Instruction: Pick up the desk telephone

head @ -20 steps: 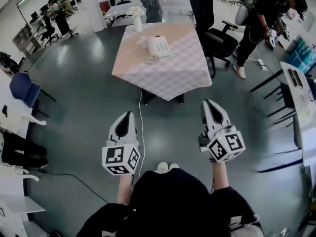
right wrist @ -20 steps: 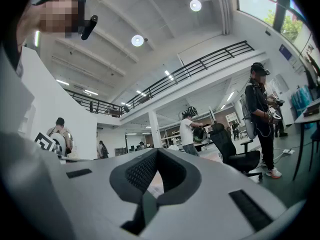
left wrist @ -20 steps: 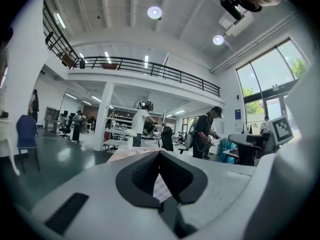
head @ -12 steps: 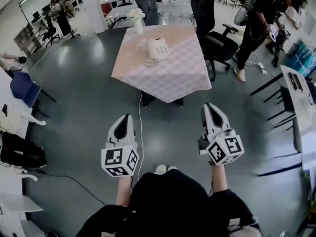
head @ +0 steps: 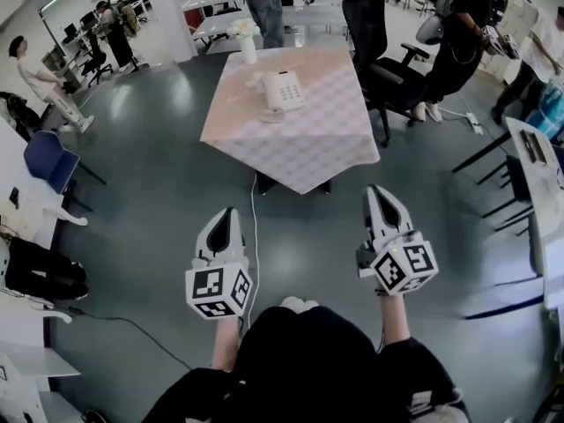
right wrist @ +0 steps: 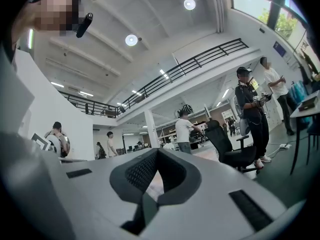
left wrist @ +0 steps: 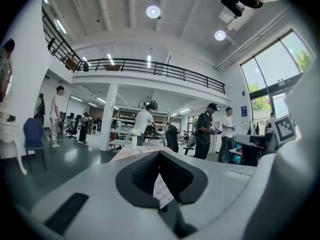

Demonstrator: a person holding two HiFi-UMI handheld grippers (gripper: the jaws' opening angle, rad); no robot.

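A white desk telephone sits on a square table with a pale checked cloth, seen in the head view well ahead of me. A white vase with flowers stands at the table's far left corner. My left gripper and right gripper are held over the grey floor, short of the table's near edge, both shut with nothing between their jaws. In the left gripper view the table edge shows just over the jaws. In the right gripper view the jaws hide most of the table.
A black office chair stands at the table's right. A cable runs over the floor from under the table toward me. Desks line the right side, a blue chair the left. Several people stand around.
The view has shifted slightly; the table sits a little nearer. A person has walked into view at the far left. Both grippers keep their pose, shut.
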